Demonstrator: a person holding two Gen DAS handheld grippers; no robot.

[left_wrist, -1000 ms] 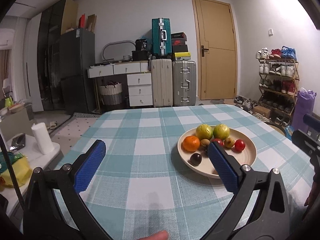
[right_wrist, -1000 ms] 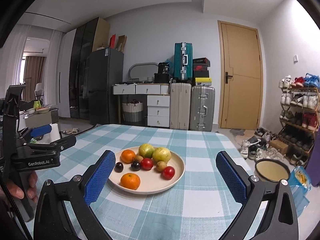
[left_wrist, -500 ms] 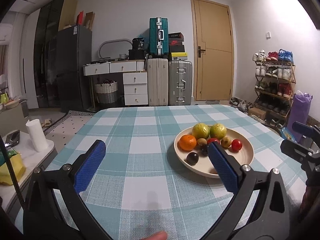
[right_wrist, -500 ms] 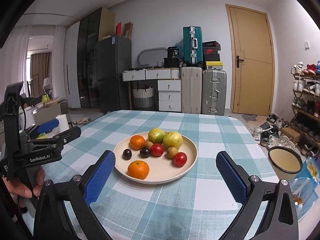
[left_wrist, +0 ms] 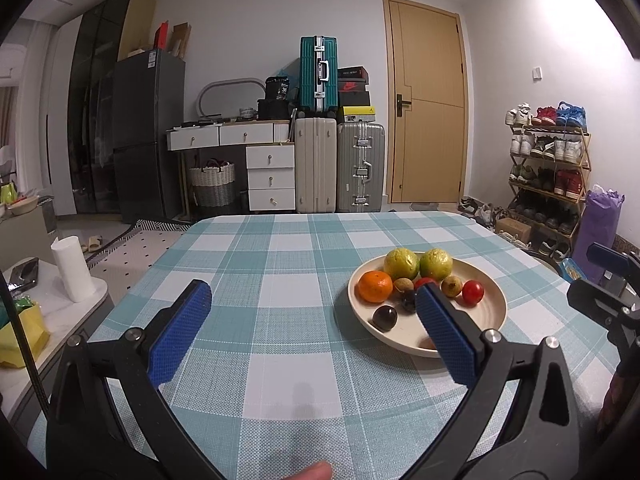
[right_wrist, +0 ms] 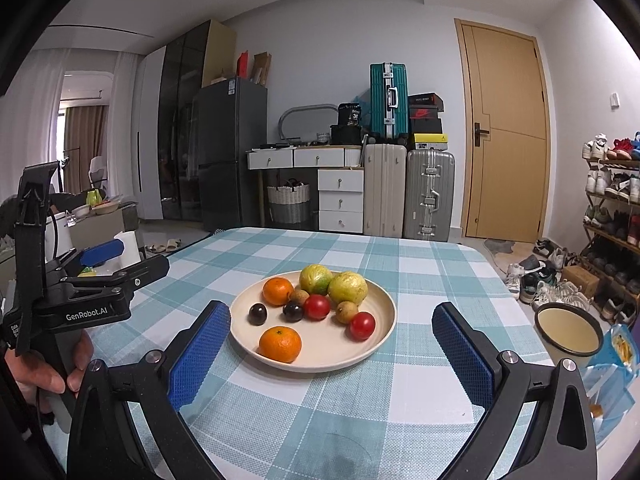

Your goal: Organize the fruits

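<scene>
A cream plate [right_wrist: 376, 344] of fruit sits on the teal checked tablecloth [right_wrist: 424, 264]. It holds two oranges [right_wrist: 280, 344], two green-yellow fruits [right_wrist: 347, 288], two red tomatoes [right_wrist: 362, 325], two dark plums [right_wrist: 258, 314] and small brown fruits [right_wrist: 346, 311]. My right gripper [right_wrist: 331, 340] is open and empty, its fingers either side of the plate's near edge. My left gripper [left_wrist: 312, 320] is open and empty, left of the plate [left_wrist: 492, 312]; its right finger [left_wrist: 444, 332] hides part of the plate. The left gripper also shows at the left of the right wrist view [right_wrist: 108, 276].
A round bowl [right_wrist: 568, 330] and a snack bag [right_wrist: 618, 344] lie beyond the table's right edge. A paper roll [left_wrist: 72, 268] stands on a side table to the left. Suitcases, drawers, a shoe rack and a door are behind the table.
Both grippers have tilted down and moved slightly closer to the table, so the plate looks nearer. Both stay open and empty.
</scene>
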